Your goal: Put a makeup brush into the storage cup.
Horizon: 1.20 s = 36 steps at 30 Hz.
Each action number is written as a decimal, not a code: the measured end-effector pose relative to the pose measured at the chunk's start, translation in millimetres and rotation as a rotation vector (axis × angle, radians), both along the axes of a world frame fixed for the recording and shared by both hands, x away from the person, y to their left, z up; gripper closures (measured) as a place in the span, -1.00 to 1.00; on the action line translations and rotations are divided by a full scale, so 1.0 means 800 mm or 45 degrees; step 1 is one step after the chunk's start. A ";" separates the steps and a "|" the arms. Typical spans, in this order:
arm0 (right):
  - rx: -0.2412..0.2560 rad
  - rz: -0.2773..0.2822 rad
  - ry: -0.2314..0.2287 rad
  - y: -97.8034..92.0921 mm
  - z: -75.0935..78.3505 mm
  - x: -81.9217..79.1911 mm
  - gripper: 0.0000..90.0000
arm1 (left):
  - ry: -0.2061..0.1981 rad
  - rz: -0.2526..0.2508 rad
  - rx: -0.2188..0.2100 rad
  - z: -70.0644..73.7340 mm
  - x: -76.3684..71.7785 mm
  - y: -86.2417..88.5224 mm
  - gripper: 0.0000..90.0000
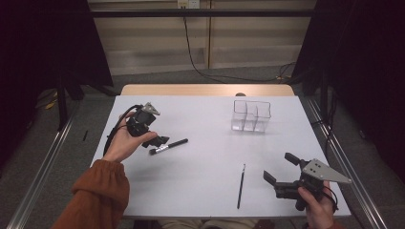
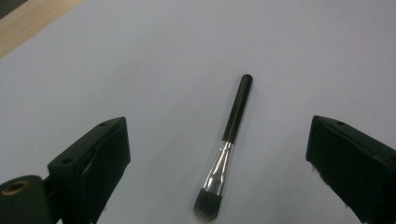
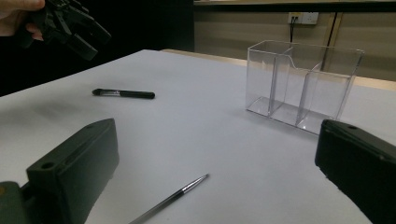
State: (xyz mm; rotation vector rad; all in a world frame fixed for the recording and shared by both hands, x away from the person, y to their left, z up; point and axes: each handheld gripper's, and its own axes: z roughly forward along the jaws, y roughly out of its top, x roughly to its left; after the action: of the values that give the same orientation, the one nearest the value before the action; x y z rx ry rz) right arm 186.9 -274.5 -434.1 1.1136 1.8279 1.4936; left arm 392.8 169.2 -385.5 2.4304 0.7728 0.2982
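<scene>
A: What have you got on the left side?

B: I've got my left tongs point(image 1: 160, 140) up over the near-left part of the white counter point(image 1: 205, 157), and they're released, jaws spread wide. In the left gripper view the makeup brush point(image 2: 226, 151) lies flat on the counter between the two jaws, not touching either. Black handle pointing away from me, silver ferrule, dark bristles at the near end.

A: And from above?

B: From the high view the makeup brush point(image 1: 168, 145) sits just beside the tips of the left tongs, handle running out to the right. My left hand point(image 1: 125, 140) is wrapped around the gripper body, orange sleeve point(image 1: 98, 195) behind it.

A: Right side?

B: Right tongs point(image 1: 282, 168) are released too, jaws well apart, held low at the near-right corner of the counter. In the right gripper view a thin brush point(image 3: 170, 198) lies on the counter between the jaws, slim dark handle, fine tip. Nothing gripped.

A: Anything farther back?

B: A clear organizer point(image 1: 251, 115) with compartments stands upright at the far right of the counter, well apart from both brushes. In the right gripper view the clear organizer point(image 3: 303, 84) looks empty.
</scene>
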 end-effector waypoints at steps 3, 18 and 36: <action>0.000 0.001 -0.001 0.000 0.000 0.000 -1.00 | 0.026 -0.030 0.035 -0.005 0.003 -0.005 -0.89; -0.011 0.003 0.004 0.000 -0.001 0.000 -1.00 | 0.169 -0.063 0.173 -0.034 0.016 -0.010 -0.86; -0.010 0.008 0.007 0.000 -0.001 0.000 -1.00 | 0.246 -0.138 0.303 -0.061 0.027 -0.015 -0.42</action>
State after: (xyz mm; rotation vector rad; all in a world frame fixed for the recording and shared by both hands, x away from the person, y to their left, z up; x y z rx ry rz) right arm 186.6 -274.2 -435.1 1.1102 1.8405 1.4871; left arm 414.2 157.4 -434.3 2.7453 0.7176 0.1190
